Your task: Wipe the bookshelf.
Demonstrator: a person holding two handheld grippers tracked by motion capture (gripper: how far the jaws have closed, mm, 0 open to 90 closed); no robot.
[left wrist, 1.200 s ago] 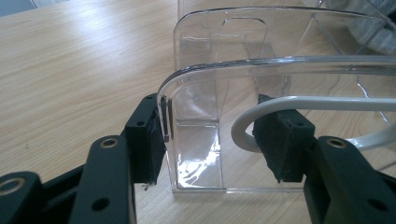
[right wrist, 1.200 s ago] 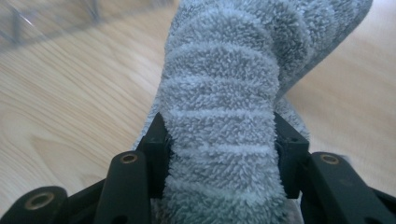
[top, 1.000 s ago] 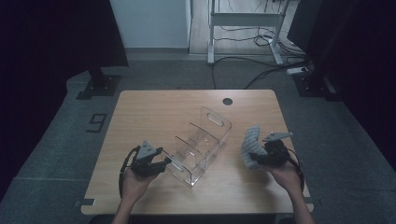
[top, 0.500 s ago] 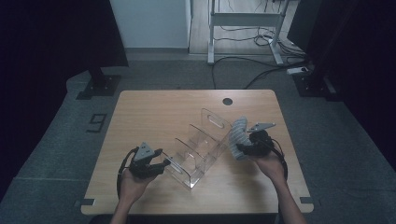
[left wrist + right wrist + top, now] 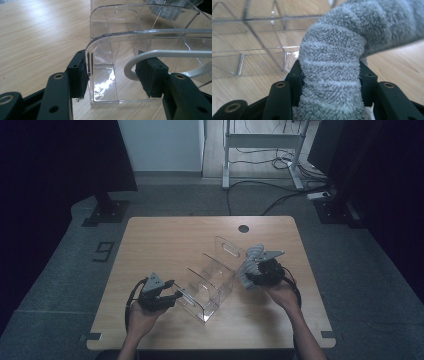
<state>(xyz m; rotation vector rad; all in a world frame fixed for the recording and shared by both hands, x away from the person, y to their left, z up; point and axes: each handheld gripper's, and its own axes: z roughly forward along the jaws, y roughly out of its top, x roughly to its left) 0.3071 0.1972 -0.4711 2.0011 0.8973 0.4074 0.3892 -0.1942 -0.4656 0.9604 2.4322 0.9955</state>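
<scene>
While my right gripper (image 5: 329, 75) has its jaws set about halfway and clamped on the grey towel (image 5: 332, 82), pads pressed into both sides of the rolled pile, the cloth bulges up btwn them and bends off to the upper right in the right gripper view. Just beyond the jaws lies the clear acrylic rack (image 5: 249, 45), its dividers and base plate visible on the wooden table (image 5: 397, 62). From the high view, right gripper (image 5: 256, 272) w/ towel (image 5: 251, 256) sits at the rack's right side, touching or just beside its outer wall; I can't tell which. Left gripper (image 5: 113, 75): jaws also roughly half open, straddling the near end of the rack (image 5: 140, 37). Left pad touches the outside of the curved end wall; right pad sits inside the rack, close to a white curved edge, and whether it presses on anything I can't confirm, so firm grip on that side is undetermined. High view: left gripper (image 5: 170, 296) at the rack's near-left end, my left hand (image 5: 142, 317) under it, right hand (image 5: 282, 292) behind the other unit. Rack (image 5: 212, 275) lies diagonally across table centre, long axis running near-left to far-right. Table (image 5: 165, 240) has a dark round hole (image 5: 243, 228) near far edge, well apart from rack.
</scene>
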